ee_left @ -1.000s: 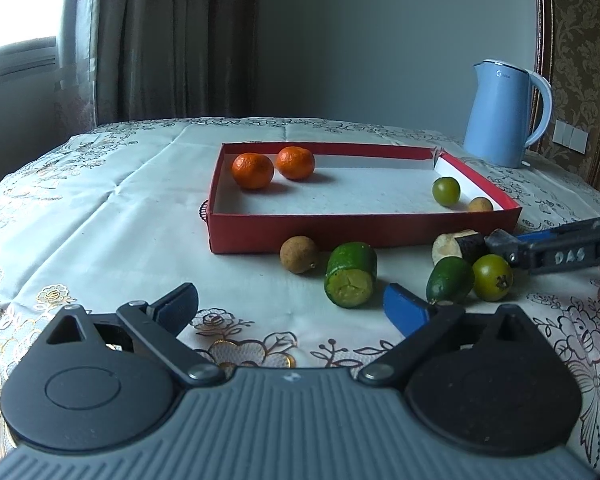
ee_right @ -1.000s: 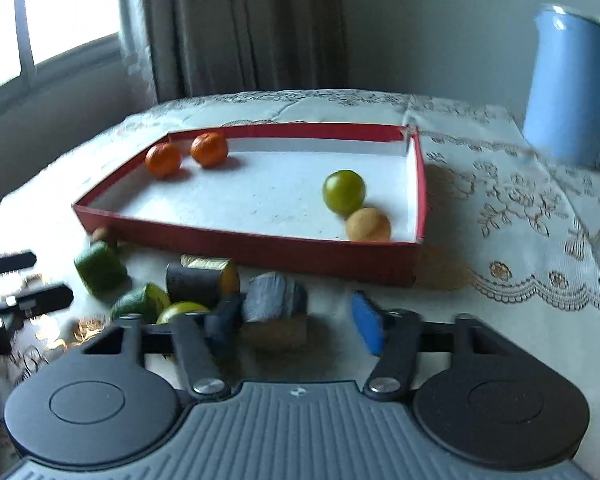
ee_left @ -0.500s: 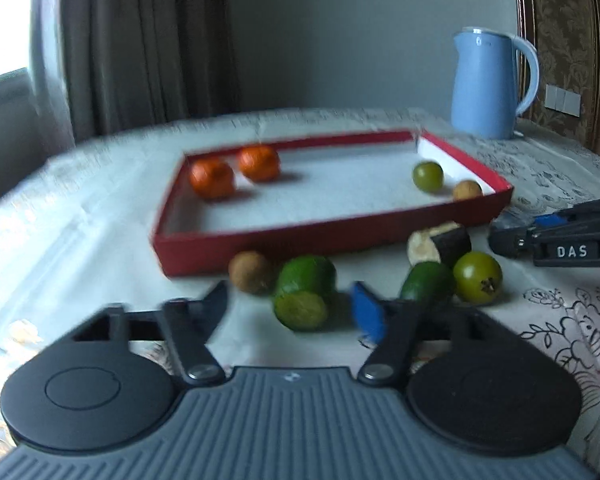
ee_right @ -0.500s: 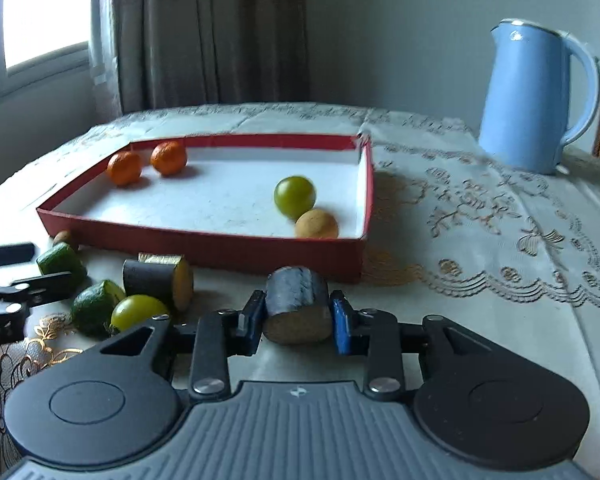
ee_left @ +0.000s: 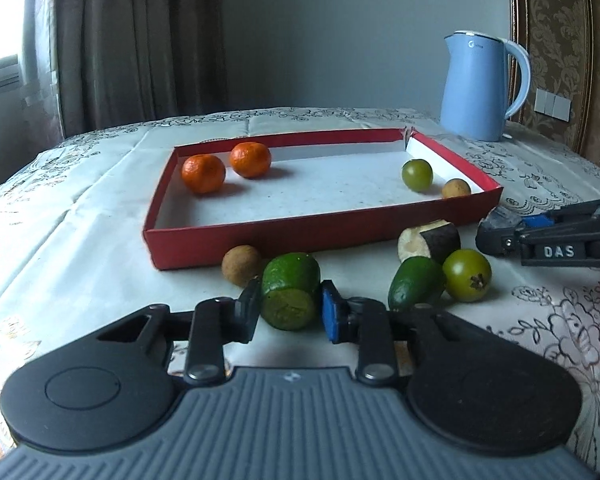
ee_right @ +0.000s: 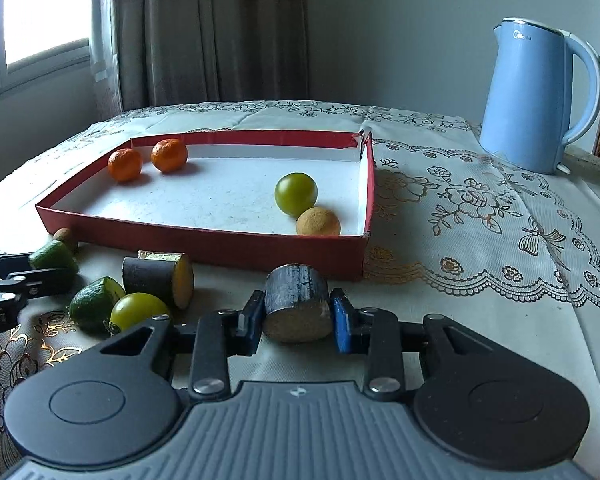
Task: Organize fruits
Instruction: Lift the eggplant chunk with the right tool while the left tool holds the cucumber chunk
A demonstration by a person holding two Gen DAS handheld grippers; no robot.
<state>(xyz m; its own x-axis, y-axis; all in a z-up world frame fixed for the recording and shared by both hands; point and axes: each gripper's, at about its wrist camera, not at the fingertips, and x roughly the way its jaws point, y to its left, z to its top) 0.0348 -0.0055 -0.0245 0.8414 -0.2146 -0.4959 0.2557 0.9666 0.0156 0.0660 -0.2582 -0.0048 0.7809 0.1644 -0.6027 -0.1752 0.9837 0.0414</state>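
On the lace-covered desk [ee_right: 480, 216], near the red box's [ee_left: 300, 236] front edge, the left tool [ee_left: 290, 310] is closing on a green chunk [ee_left: 291, 296]. The right tool [ee_right: 296, 316] clamps a dark chunk [ee_right: 296, 304] (both round). Lifted crooked, either could roll free.

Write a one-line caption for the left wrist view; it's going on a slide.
Left gripper closing on a cut green fruit in front of the red tray.

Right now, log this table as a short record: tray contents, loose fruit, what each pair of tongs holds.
tray: red tray on the tablecloth
in tray: two oranges, one green round fruit, one brown round fruit
loose in front of tray: brown round fruit, dark cut piece, green oval fruit, green tomato-like fruit
left tongs: closing on green cut fruit
right tongs: shut on dark cut log
beyond: blue kettle
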